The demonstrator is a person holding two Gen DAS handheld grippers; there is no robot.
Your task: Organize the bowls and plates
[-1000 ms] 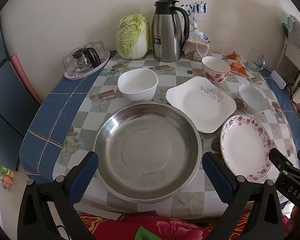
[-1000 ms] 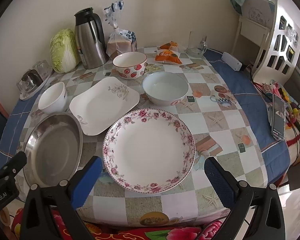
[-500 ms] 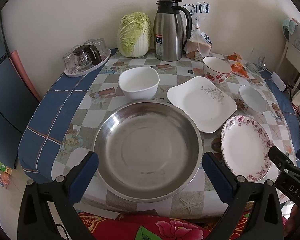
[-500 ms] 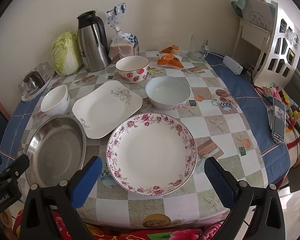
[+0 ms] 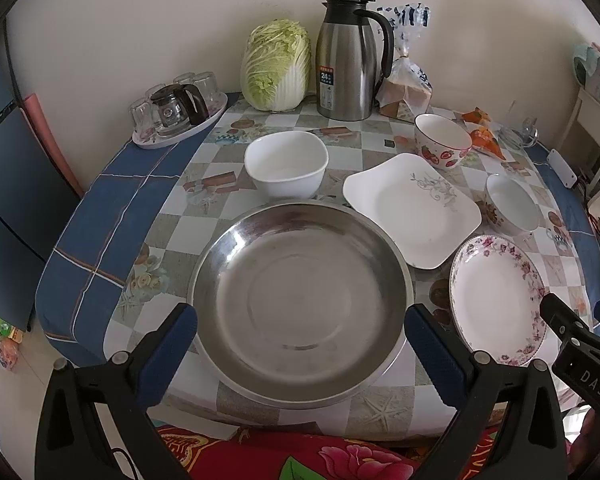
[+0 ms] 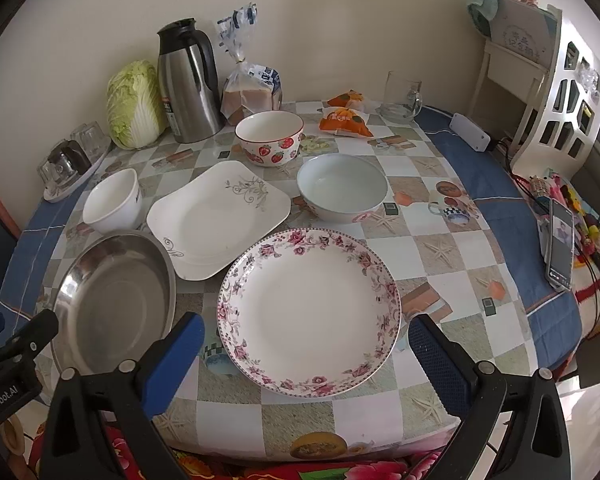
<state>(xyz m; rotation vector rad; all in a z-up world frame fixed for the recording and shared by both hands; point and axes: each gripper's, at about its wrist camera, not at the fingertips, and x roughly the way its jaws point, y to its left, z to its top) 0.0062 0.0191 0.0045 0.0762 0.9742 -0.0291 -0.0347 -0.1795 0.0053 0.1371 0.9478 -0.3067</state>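
A large steel dish (image 5: 300, 300) lies at the table's near left; my left gripper (image 5: 300, 344) is open and empty above its near rim. A floral round plate (image 6: 308, 316) lies at the near middle; my right gripper (image 6: 306, 354) is open and empty over its near edge. Behind them are a white square plate (image 6: 216, 216), a white square bowl (image 5: 286, 164), a pale round bowl (image 6: 342, 188) and a strawberry bowl (image 6: 270, 142). The floral plate (image 5: 500, 300) and the right gripper's side also show in the left wrist view.
A steel thermos jug (image 5: 348, 60), a cabbage (image 5: 276, 66), bagged bread (image 6: 252, 92) and a tray of glasses (image 5: 176, 114) stand along the back wall. Orange snack packets (image 6: 344, 118) and a glass mug (image 6: 402, 96) sit back right. A phone (image 6: 560, 248) lies at the right edge.
Both grippers have risen and drawn back slightly, so the dishes sit a little lower and farther in view. No dish has moved.
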